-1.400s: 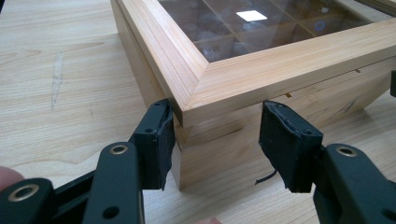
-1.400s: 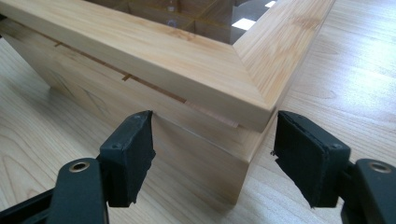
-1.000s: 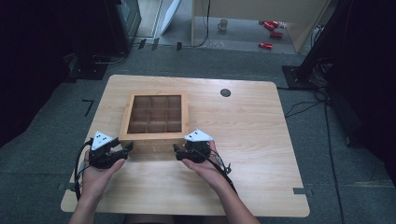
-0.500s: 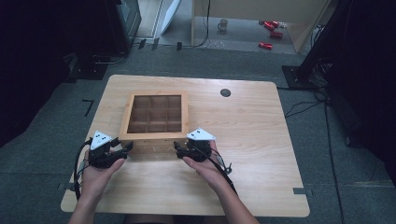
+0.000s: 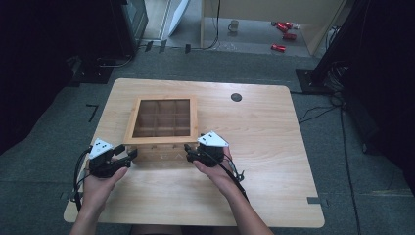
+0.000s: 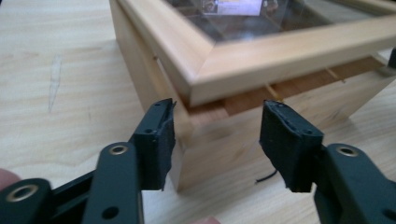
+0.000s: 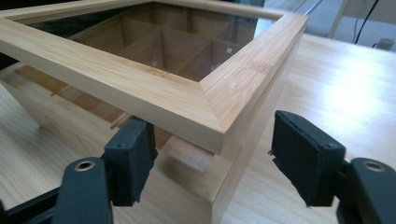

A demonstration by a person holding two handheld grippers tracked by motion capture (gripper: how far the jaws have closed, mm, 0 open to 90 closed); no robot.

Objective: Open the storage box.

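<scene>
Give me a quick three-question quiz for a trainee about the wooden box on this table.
1. How many compartments does the wooden box show under its glass lid?
2. True or false: the lid lies flat and shut on the box all the way round.
3. What is on the table beyond the box? A: a red can. B: a small dark round spot. C: a mug.

Key
1. Nine, in three rows of three.
2. False. Both gripper views show a gap under the lid at the near corners.
3. B.
</scene>
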